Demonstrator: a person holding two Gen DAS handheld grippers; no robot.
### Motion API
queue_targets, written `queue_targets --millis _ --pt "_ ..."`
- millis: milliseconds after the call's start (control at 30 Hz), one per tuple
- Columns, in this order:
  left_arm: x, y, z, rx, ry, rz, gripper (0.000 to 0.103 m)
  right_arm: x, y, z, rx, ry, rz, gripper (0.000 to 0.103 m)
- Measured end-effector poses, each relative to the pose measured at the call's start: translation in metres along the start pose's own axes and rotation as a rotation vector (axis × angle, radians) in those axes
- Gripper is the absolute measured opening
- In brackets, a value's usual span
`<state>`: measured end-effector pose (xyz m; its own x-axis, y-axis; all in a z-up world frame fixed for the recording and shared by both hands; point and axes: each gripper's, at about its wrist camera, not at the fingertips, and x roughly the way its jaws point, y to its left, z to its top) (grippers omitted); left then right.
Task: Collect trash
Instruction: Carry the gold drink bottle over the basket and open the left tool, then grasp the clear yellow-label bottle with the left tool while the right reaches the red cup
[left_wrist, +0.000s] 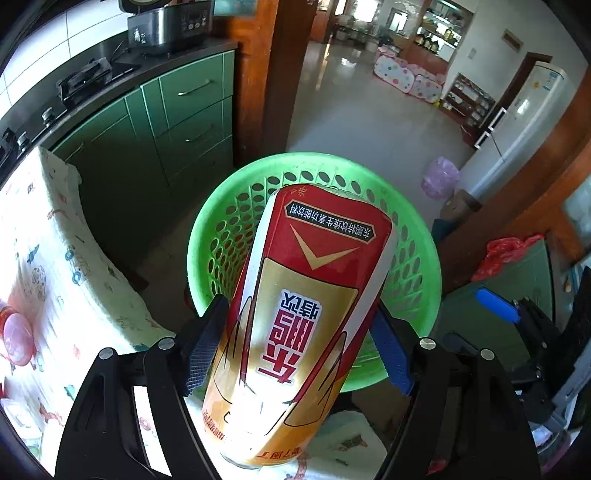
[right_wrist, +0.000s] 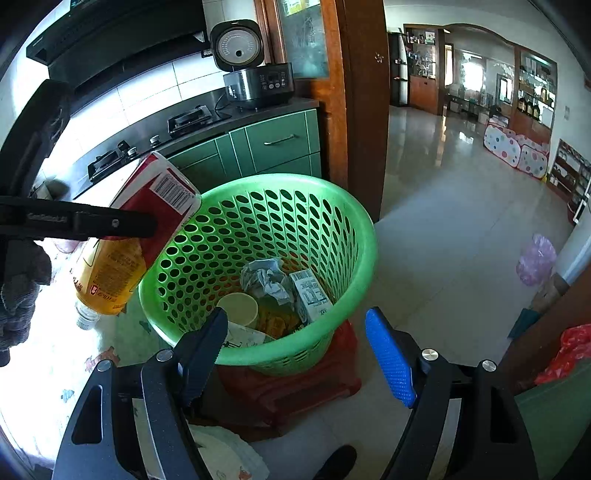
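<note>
Clamped between the left gripper's (left_wrist: 295, 343) two pads is a red and gold drinks bottle (left_wrist: 299, 325), tilted with its base out over the near rim of a green perforated basket (left_wrist: 207, 236); in the right wrist view the same bottle (right_wrist: 136, 236) hangs cap-down at the basket's (right_wrist: 354, 236) left edge, with a clear cap at its lower end. Left of the basket lies a table under a pale printed cloth (left_wrist: 55, 258), its edge just beside the basket wall. Inside the basket, on its floor, sit a pale paper cup (right_wrist: 238, 308), a crumpled grey wrapper (right_wrist: 267, 278) and a small white carton (right_wrist: 312, 295), close together. A red stool (right_wrist: 295, 391) carries the basket. Further right, the right gripper (right_wrist: 295, 350) hovers at the basket's near rim, jaws spread wide with nothing between them. A pink bag (right_wrist: 535, 260) lies on the tiled floor, well apart to the right.
</note>
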<state>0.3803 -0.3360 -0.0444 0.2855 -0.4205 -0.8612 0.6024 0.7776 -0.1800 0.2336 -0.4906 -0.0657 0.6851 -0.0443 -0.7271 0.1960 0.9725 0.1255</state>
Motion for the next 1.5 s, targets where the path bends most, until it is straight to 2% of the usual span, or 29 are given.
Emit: queue_targets --millis 133,200,400,633,833,1167,1333,1500 --pt "-0.005 0.003 -0.002 -0.007 -0.01 -0.02 0.079 -0.001 -0.001 -0.002 0.009 0.002 -0.002 0.075" --pt "-0.011 0.004 -0.001 -0.005 -0.031 -0.027 0.084 -0.004 0.0 -0.003 0.011 -0.001 -0.004 0.075" --pt "-0.038 0.003 -0.012 0.002 -0.082 -0.03 0.085 -0.015 0.007 -0.002 0.011 -0.016 -0.004 0.075" --pt "-0.091 0.018 -0.048 -0.014 -0.169 0.019 0.085 -0.034 0.03 0.001 -0.017 -0.045 0.013 0.076" --pt "-0.134 0.051 -0.096 -0.065 -0.226 0.101 0.085 -0.044 0.066 0.003 -0.06 -0.063 0.064 0.077" --pt "-0.193 0.129 -0.166 -0.18 -0.283 0.247 0.085 -0.044 0.153 0.01 -0.174 -0.059 0.189 0.079" --pt "-0.215 0.174 -0.194 -0.208 -0.279 0.314 0.084 -0.042 0.192 0.011 -0.229 -0.052 0.236 0.08" --pt "-0.211 0.21 -0.21 -0.158 -0.219 0.348 0.084 -0.038 0.22 0.011 -0.264 -0.039 0.265 0.08"
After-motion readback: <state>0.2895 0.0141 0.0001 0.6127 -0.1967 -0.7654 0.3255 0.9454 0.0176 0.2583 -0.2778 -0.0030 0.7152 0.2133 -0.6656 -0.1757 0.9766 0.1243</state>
